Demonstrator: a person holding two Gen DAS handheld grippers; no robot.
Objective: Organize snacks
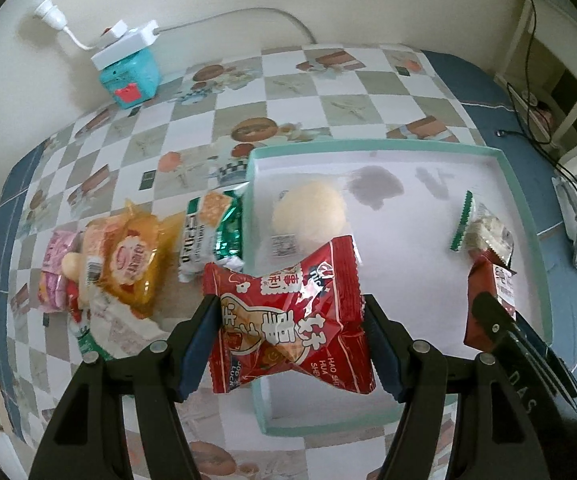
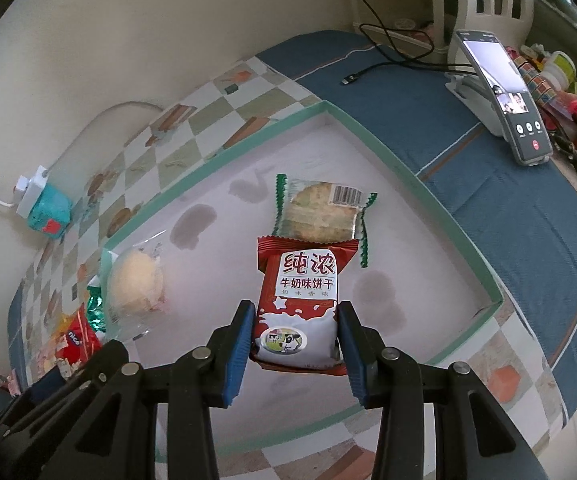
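My left gripper [image 1: 290, 312] is shut on a red peanut packet [image 1: 288, 344], which hangs over the near left rim of the teal-edged tray [image 1: 368, 145]. In the right wrist view my right gripper [image 2: 296, 314] is shut on a red-and-white milk biscuit packet [image 2: 298, 292], held low over the tray's white floor [image 2: 420, 248]. Inside the tray lie a round bun in clear wrap [image 1: 308, 212] and a green-edged cracker packet [image 2: 320, 212], just beyond the biscuit packet. The right gripper's fingers [image 1: 500, 328] show at the right of the left wrist view.
Loose snacks lie left of the tray: a green packet [image 1: 212, 228], a yellow one [image 1: 136, 256] and a pink one [image 1: 54, 272]. A teal box with a power strip [image 1: 128, 68] stands by the wall. A phone on a stand [image 2: 504, 96] and a cable [image 2: 368, 72] are right of the tray.
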